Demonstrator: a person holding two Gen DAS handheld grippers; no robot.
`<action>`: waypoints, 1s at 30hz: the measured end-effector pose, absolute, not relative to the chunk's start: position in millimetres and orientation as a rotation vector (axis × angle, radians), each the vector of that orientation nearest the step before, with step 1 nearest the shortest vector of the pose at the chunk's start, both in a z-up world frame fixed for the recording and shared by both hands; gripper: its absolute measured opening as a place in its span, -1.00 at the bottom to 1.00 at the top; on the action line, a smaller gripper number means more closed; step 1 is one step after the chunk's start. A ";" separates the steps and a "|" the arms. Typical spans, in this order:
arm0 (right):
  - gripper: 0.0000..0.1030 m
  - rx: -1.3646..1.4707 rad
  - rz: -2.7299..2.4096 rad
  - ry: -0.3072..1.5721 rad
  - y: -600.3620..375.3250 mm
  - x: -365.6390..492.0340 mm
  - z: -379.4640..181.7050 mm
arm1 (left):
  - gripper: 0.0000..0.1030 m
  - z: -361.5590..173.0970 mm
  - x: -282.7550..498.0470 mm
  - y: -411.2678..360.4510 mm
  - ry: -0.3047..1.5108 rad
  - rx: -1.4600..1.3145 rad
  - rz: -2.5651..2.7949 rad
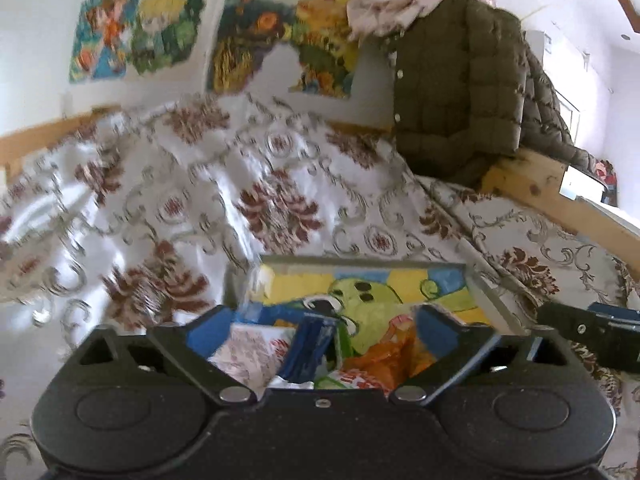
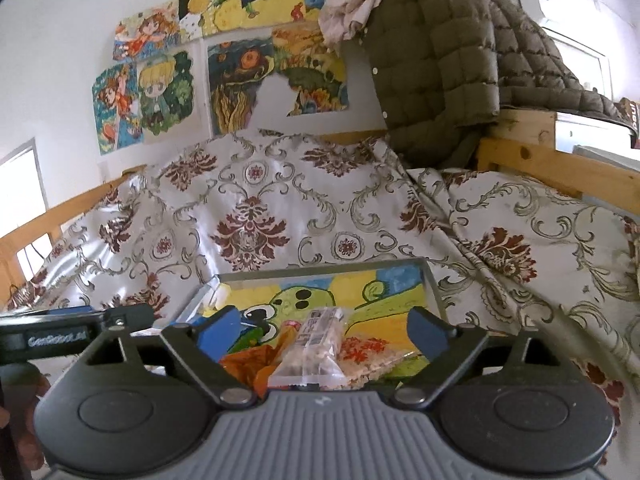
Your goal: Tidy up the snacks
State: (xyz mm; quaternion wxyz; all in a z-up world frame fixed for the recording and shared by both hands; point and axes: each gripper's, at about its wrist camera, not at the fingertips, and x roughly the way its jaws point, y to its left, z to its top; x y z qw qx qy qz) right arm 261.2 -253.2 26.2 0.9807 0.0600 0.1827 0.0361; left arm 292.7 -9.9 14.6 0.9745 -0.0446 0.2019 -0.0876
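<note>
One tray (image 2: 434,288) with a cartoon-painted floor. Four snack packets visible: one clear packet (image 2: 316,350) at centre, one orange packet (image 2: 250,364) at 9 o'clock, one blue packet (image 1: 308,350), one white packet (image 1: 250,354). One quilted jacket (image 2: 436,56) at 1 o'clock.

Only a little writing can be read. In the right wrist view, pale letters are seen on the side of the left gripper (image 2: 56,338). They look like "GenRobot.ai", but they are blurred, so the word cannot be told for sure. A white label with dark print is stuck on a clear snack bag (image 2: 316,344), but the print is too small to be read. Red marks are printed on a white packet (image 1: 256,354) in the left wrist view, and they are too blurred to be read.
</note>
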 end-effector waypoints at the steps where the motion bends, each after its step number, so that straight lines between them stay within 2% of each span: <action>1: 0.88 0.129 0.071 0.363 -254.4 257.5 26.9 | 0.98 16.8 286.1 -10.4 0.387 -0.078 -0.167; 5: 0.99 0.143 0.073 0.347 -257.7 242.5 28.6 | 0.98 24.3 269.4 -12.3 0.370 -0.050 -0.167; 14: 1.00 0.143 0.049 0.311 -260.4 204.1 25.3 | 0.98 21.8 234.3 -8.8 0.394 -0.066 -0.149; 30: 1.00 0.164 0.062 0.356 -255.4 152.8 12.9 | 0.99 4.8 175.3 6.8 0.477 -0.116 -0.089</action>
